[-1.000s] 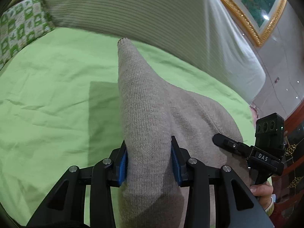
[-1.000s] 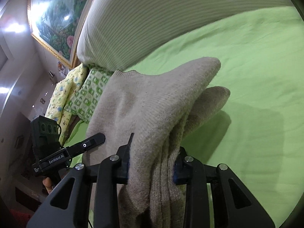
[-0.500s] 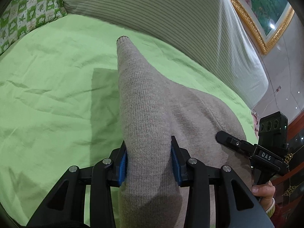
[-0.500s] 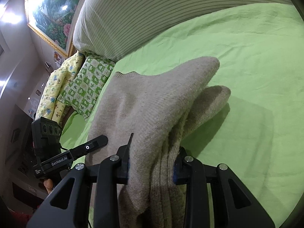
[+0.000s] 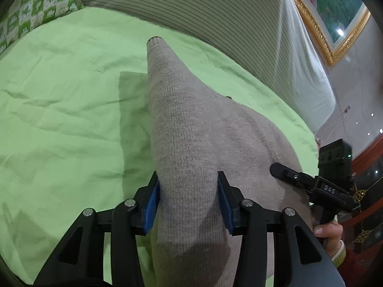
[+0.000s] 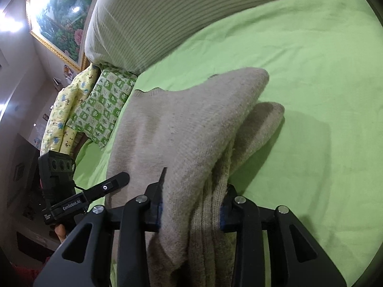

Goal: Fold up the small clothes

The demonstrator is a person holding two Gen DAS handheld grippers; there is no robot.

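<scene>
A beige knitted sweater (image 5: 196,129) hangs over a green bedsheet (image 5: 59,110). My left gripper (image 5: 189,201) is shut on one bunched edge of it, with a sleeve stretching forward to its cuff. My right gripper (image 6: 191,205) is shut on the other edge of the sweater (image 6: 182,129), where two layers and a ribbed hem pass between the fingers. Each gripper shows in the other's view: the right one (image 5: 311,181) at the lower right, the left one (image 6: 95,189) at the lower left.
A large striped pillow (image 5: 215,16) lies along the far side of the bed. Green checked (image 6: 105,105) and yellow printed (image 6: 64,114) pillows sit at one end. A gold-framed painting (image 5: 335,12) hangs on the wall behind.
Both grippers have moved with the sweater closer to the bed and pillow; the sweater hangs lower over the sheet. Both grips are unchanged.
</scene>
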